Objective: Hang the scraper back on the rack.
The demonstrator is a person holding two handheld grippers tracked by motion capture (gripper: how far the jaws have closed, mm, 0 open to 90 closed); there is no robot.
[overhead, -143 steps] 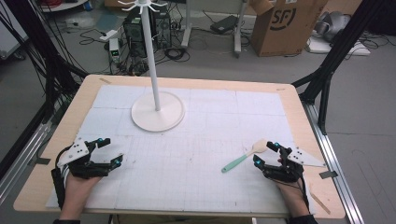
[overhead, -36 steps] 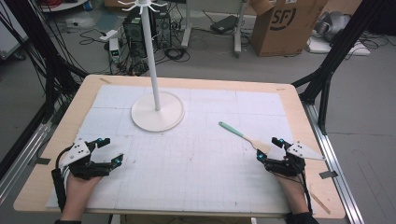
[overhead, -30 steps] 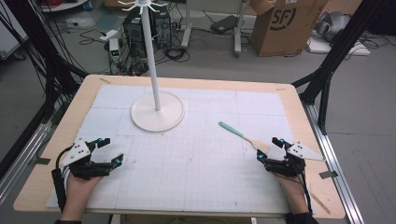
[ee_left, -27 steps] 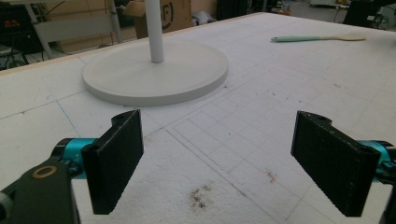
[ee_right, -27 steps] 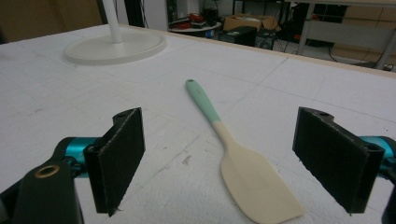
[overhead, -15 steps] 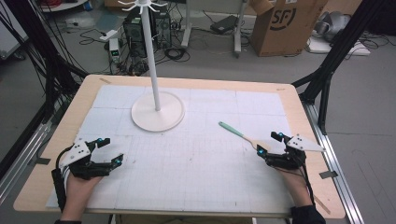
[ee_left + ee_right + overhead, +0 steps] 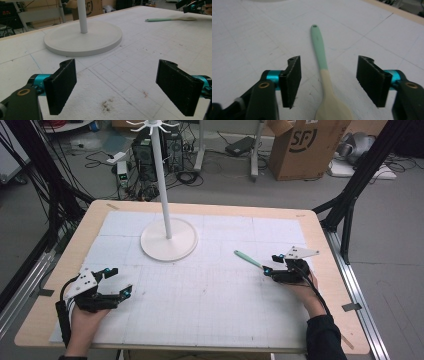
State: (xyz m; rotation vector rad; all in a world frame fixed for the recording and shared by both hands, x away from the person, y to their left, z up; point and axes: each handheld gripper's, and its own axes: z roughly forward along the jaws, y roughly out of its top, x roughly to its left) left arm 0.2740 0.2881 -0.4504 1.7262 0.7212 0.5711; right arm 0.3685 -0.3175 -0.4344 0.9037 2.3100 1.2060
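A spoon [image 7: 248, 259] with a mint-green handle and a pale wooden bowl lies flat on the white gridded mat [image 7: 210, 295], right of centre. In the right gripper view the spoon [image 7: 321, 50] runs away from me, its bowl nearest the camera. My right gripper [image 7: 270, 263] [image 7: 329, 65] stands open astride it, with both jaws clear of the handle. At the mat's front left, my left gripper [image 7: 117, 281] [image 7: 116, 75] is open with nothing between its jaws. It faces the white stand's round base [image 7: 83, 37].
A tall white hanger stand [image 7: 168, 240] with hooks at its top rises from the back middle of the mat. The left gripper view catches the spoon [image 7: 165, 19] and my right gripper [image 7: 192, 5] far off. A cardboard box [image 7: 305, 145] and cables lie on the floor beyond the table.
My right gripper turned the spoon so its handle points away and left, laid it down, then slid forward over it. My left gripper has stayed still.
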